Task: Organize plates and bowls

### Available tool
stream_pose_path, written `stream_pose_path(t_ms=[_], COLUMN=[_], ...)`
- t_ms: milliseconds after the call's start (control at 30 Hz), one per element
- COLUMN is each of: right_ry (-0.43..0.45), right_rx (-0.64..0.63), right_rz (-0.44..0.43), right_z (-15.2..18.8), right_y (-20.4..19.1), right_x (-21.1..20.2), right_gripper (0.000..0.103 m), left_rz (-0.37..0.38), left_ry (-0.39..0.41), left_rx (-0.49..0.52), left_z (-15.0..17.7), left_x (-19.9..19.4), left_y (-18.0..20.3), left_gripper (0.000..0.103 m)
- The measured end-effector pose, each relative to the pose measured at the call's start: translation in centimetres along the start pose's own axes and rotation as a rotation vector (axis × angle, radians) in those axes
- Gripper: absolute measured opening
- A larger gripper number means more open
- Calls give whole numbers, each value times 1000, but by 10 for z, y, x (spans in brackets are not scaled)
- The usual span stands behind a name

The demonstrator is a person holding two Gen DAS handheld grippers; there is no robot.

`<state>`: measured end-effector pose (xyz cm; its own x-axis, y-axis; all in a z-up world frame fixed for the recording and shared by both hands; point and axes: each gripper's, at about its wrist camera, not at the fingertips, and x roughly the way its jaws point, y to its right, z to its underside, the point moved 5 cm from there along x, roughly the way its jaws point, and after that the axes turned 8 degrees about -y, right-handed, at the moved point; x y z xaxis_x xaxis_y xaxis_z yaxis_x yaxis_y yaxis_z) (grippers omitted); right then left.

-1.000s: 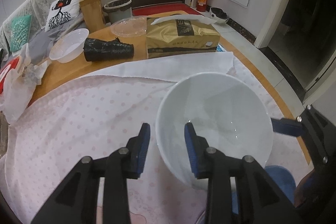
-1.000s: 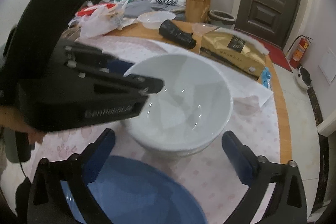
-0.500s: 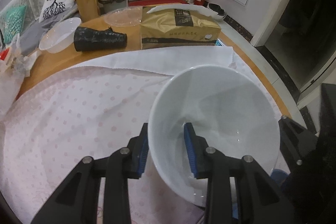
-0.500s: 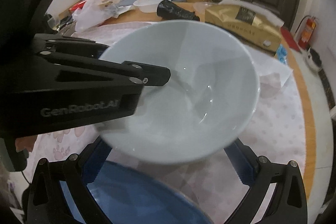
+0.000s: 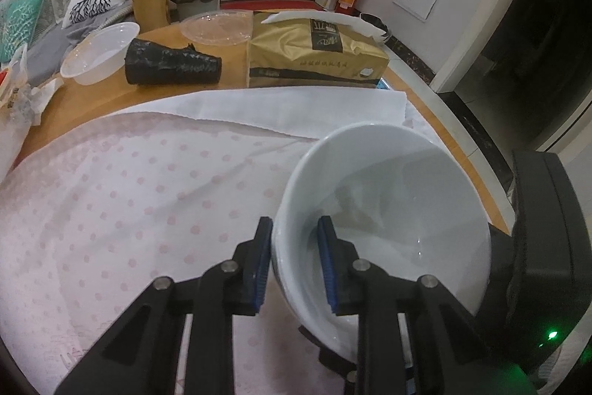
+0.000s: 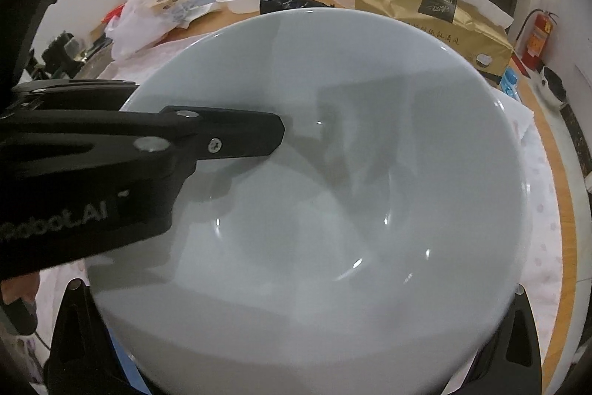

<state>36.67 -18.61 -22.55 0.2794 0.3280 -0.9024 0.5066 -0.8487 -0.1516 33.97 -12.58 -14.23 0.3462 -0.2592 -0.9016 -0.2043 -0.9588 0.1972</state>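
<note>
Carrying glossy white ceramic bowl (image 5: 384, 224), rim pinched by left gripper (image 5: 294, 261) | right gripper (image 6: 296, 350) spread wide beneath | next: judged lowering onto stack.

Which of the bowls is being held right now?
The white bowl, clamped at its rim by the left tool. The clear plastic bowl sits untouched at the table's far edge.

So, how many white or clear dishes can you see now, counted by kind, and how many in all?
white ceramic bowl: 1
clear plastic bowl: 1
shallow clear plastic dish: 1
Total: 3
</note>
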Motion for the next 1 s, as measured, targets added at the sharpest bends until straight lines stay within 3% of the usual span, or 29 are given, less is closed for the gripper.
stream_pose_path(t_ms=[533, 1000], right_ry=[11, 78], right_rx=[16, 1], right_rz=[29, 36], right_z=[0, 3], right_y=[-1, -6], right_x=[2, -10], right_gripper=[102, 101], left_rz=[32, 21], left_ry=[-3, 26], left_rx=[-13, 19], left_z=[-1, 3], left_x=[1, -16], left_y=[-3, 3], left_gripper=[21, 21])
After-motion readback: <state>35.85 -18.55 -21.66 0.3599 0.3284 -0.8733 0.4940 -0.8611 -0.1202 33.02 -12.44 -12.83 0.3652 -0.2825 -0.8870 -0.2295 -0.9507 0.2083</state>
